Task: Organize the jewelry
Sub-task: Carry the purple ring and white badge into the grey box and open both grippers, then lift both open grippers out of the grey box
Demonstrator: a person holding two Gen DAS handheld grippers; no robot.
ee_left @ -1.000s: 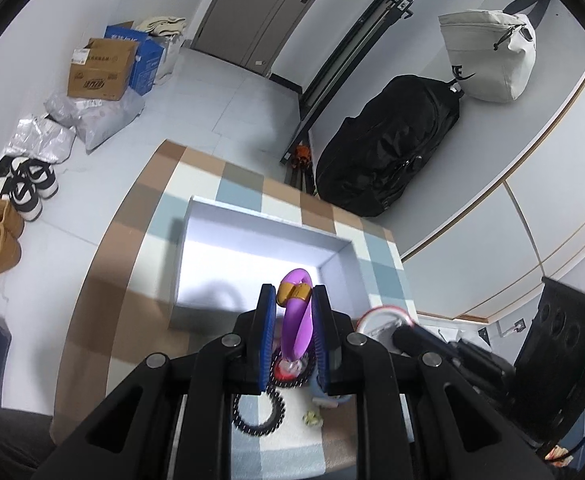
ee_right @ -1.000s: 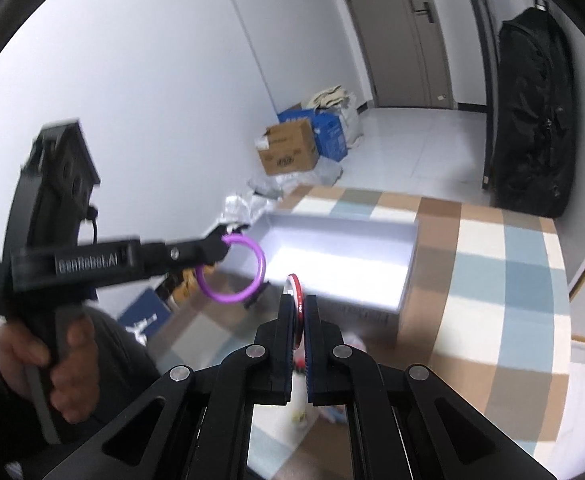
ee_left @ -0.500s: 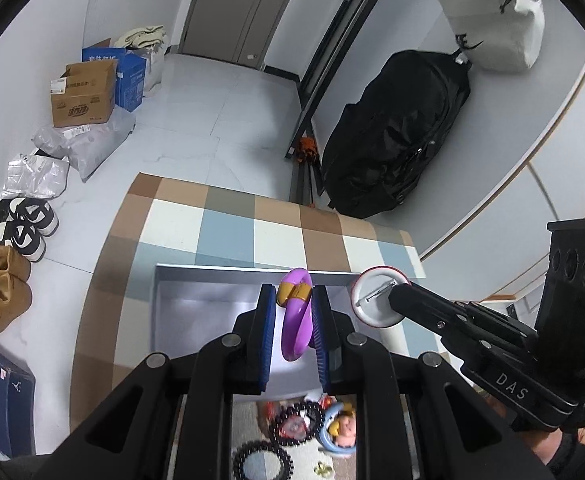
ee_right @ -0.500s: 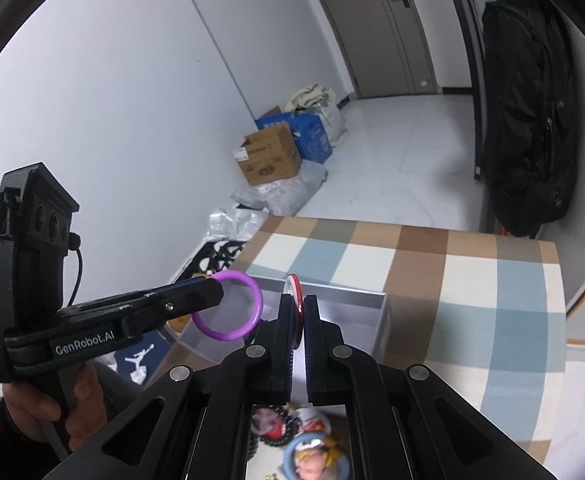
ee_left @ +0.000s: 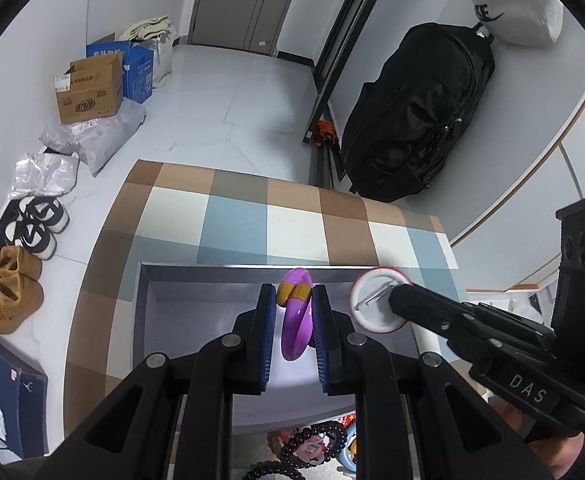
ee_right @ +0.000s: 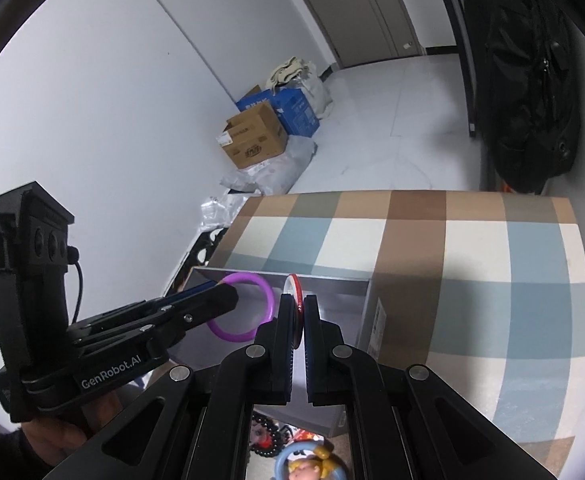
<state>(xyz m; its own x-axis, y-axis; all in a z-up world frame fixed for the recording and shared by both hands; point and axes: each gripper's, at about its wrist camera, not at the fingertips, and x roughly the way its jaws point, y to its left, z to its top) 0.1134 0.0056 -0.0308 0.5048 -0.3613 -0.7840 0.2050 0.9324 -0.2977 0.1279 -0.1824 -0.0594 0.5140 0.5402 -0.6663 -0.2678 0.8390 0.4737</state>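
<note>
A checkered tablecloth (ee_left: 236, 220) in brown, blue and cream covers the table, and on it sits an open grey box (ee_left: 148, 320), its rim running just ahead of both grippers. The left gripper (ee_left: 292, 320) hangs over the box interior, its blue-padded fingers (ee_left: 266, 332) pinching a purple bangle (ee_left: 294, 336) edge-on, the bangle's orange-wrapped section (ee_left: 292, 292) at the top between the fingertips. In the right wrist view the same bangle (ee_right: 248, 308) shows as a full ring held at the tip of the left gripper (ee_right: 228, 300), poised above the box (ee_right: 332, 292) near its left end. Just beside it, the right gripper (ee_right: 298, 308) is clamped on a round pin badge (ee_right: 297, 292) seen edge-on, red rim up, the fingers pressed close on either side. From the left wrist view the badge (ee_left: 376, 300) shows its white back with a metal pin across it, gripped at the tip of the right gripper (ee_left: 400, 300) over the box's right end. Bangle and badge hang side by side, near each other but apart. Below the box's near wall, more pieces lie on the cloth: a dark beaded bracelet (ee_left: 304, 448) and a blue-rimmed badge (ee_right: 304, 464) with a cartoon figure, both partly hidden by the gripper frames.
</note>
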